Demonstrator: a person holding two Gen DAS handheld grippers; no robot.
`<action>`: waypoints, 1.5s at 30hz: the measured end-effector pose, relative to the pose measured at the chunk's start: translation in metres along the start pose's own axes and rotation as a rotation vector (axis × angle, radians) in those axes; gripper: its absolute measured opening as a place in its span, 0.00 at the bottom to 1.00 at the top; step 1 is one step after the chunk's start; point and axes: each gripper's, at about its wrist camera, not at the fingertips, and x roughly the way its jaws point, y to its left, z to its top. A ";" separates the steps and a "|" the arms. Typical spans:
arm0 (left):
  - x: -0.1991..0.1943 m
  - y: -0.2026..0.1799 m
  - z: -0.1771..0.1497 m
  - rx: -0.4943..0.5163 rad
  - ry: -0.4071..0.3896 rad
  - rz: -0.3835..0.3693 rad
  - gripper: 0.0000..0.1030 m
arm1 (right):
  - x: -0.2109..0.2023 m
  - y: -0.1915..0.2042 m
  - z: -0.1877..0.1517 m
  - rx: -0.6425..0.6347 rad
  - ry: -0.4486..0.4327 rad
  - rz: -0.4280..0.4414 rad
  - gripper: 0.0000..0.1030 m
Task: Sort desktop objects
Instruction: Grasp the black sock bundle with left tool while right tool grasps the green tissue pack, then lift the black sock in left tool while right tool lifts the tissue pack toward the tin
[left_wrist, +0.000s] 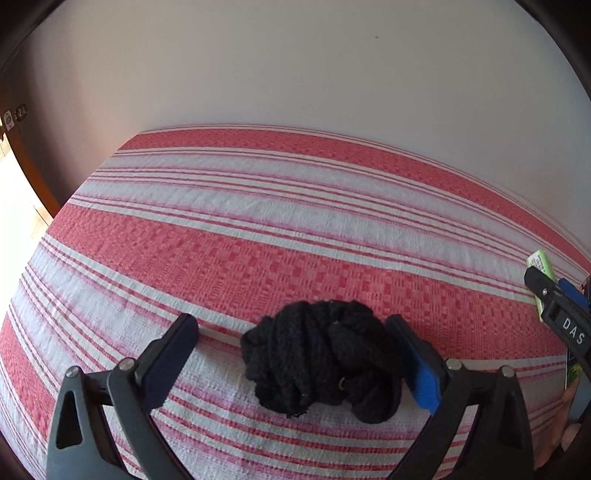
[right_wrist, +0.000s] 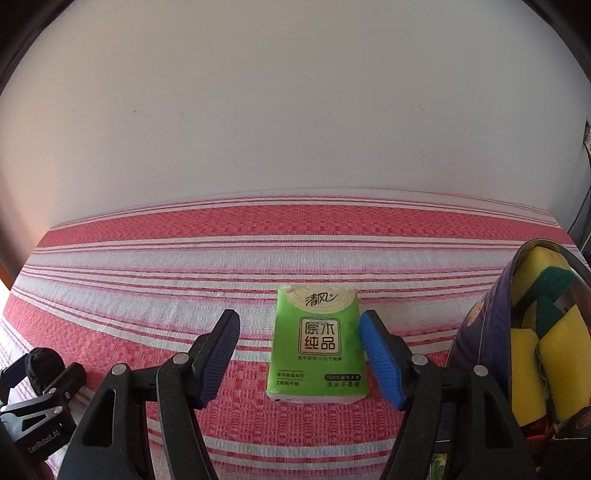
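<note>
A black knitted bundle (left_wrist: 321, 358) lies on the red and white striped cloth (left_wrist: 258, 258). My left gripper (left_wrist: 292, 324) is open around it. The blue right pad (left_wrist: 421, 373) is against the bundle's side, and the left pad (left_wrist: 173, 354) stands apart from it. In the right wrist view a green tissue pack (right_wrist: 317, 343) lies flat between the fingers of my open right gripper (right_wrist: 300, 322). Its right pad (right_wrist: 380, 354) is close to the pack's edge and its left pad (right_wrist: 218, 354) is well clear. Each gripper also shows at the edge of the other view.
A dark blue container (right_wrist: 476, 332) holding yellow and green sponges (right_wrist: 535, 354) stands just right of the right gripper. A white wall (right_wrist: 295, 110) rises behind the striped cloth (right_wrist: 147, 266). A brown door frame (left_wrist: 33, 177) is at the far left.
</note>
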 end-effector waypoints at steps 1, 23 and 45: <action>0.000 -0.001 0.000 0.000 0.002 0.008 0.99 | 0.004 0.003 0.002 -0.003 0.012 -0.020 0.67; -0.041 -0.021 -0.005 0.099 -0.171 -0.152 0.58 | -0.035 -0.035 -0.009 0.134 -0.142 0.221 0.26; -0.061 -0.037 -0.015 0.147 -0.247 -0.147 0.58 | -0.097 -0.028 -0.049 0.071 -0.301 0.148 0.26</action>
